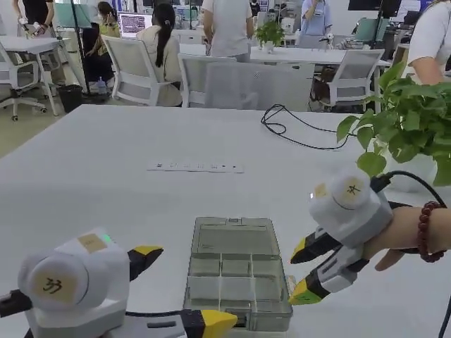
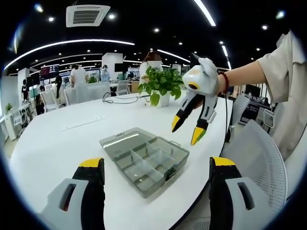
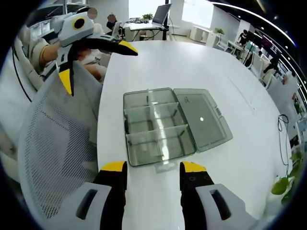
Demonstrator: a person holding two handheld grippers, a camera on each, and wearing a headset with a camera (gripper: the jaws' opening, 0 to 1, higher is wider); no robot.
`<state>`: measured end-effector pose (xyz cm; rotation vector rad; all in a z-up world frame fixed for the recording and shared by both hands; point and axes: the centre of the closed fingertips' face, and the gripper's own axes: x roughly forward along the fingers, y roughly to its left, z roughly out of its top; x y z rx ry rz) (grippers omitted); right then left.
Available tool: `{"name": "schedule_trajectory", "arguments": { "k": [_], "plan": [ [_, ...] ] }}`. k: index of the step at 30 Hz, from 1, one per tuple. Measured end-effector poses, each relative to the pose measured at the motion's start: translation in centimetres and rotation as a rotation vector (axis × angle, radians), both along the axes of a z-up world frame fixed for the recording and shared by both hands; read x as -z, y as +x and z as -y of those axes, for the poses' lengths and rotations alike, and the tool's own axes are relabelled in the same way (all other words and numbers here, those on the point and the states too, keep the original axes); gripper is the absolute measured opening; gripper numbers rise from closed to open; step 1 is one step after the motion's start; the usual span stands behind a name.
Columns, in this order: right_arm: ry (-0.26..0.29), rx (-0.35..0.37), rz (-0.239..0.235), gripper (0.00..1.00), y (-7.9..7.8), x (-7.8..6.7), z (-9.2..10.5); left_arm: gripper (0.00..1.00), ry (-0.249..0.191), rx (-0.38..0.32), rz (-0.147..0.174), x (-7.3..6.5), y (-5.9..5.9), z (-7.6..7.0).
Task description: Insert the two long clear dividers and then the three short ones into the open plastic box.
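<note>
Both gaping empty, the left gripper (image 3: 98, 68) should steady the box (image 3: 128, 143) while the right gripper (image 2: 185, 135) pinches the clear piece (image 3: 165, 167) just beside it.

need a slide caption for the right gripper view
The right gripper, jaws open, faces the open plastic box with dividers inside; left gripper open beyond.

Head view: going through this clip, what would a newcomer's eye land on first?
The clear plastic box lies open on the white table, its lid folded flat and dividers splitting it into compartments. The yellow-tipped left tongs and right tongs flank it, both open and empty. A leafy potted plant stands at the right.
</note>
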<state>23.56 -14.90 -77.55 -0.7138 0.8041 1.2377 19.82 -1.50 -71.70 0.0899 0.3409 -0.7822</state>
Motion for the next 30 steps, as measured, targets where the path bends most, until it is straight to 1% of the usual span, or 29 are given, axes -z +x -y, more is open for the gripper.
{"name": "schedule_trajectory", "arguments": {
  "k": [2, 11, 14, 16, 19, 23, 27, 30],
  "plan": [
    [-0.009, 0.009, 0.001, 0.45, -0.1, 0.2, 0.8, 0.92, -0.003, -0.007, -0.002, 0.0, -0.1, -0.1],
    [-0.048, 0.048, -0.009, 0.47, -0.4, 1.2, 4.4, 0.91, 0.016, -0.025, -0.016, 0.4, -0.1, -0.5],
    [-0.078, 0.064, 0.002, 0.48, -0.2, 1.7, 6.1, 0.91, 0.023, -0.031, -0.019, 0.5, -0.2, -0.6],
    [-0.085, 0.065, -0.006, 0.48, -0.4, 1.8, 6.7, 0.91, 0.022, -0.034, -0.020, 0.5, -0.2, -0.6],
    [-0.120, 0.068, -0.003, 0.48, -0.6, 2.4, 8.3, 0.90, 0.030, -0.038, -0.025, 0.6, -0.2, -0.6],
    [-0.166, 0.074, 0.009, 0.48, -0.6, 3.4, 10.2, 0.90, 0.027, -0.041, -0.029, 0.7, -0.3, -0.5],
    [-0.189, 0.080, 0.006, 0.48, -0.6, 4.0, 11.4, 0.90, 0.037, -0.042, -0.033, 0.9, -0.4, -0.6],
    [-0.207, 0.087, -0.004, 0.48, -0.8, 4.6, 12.4, 0.90, 0.033, -0.044, -0.034, 0.8, -0.4, -0.5]
  ]
}}
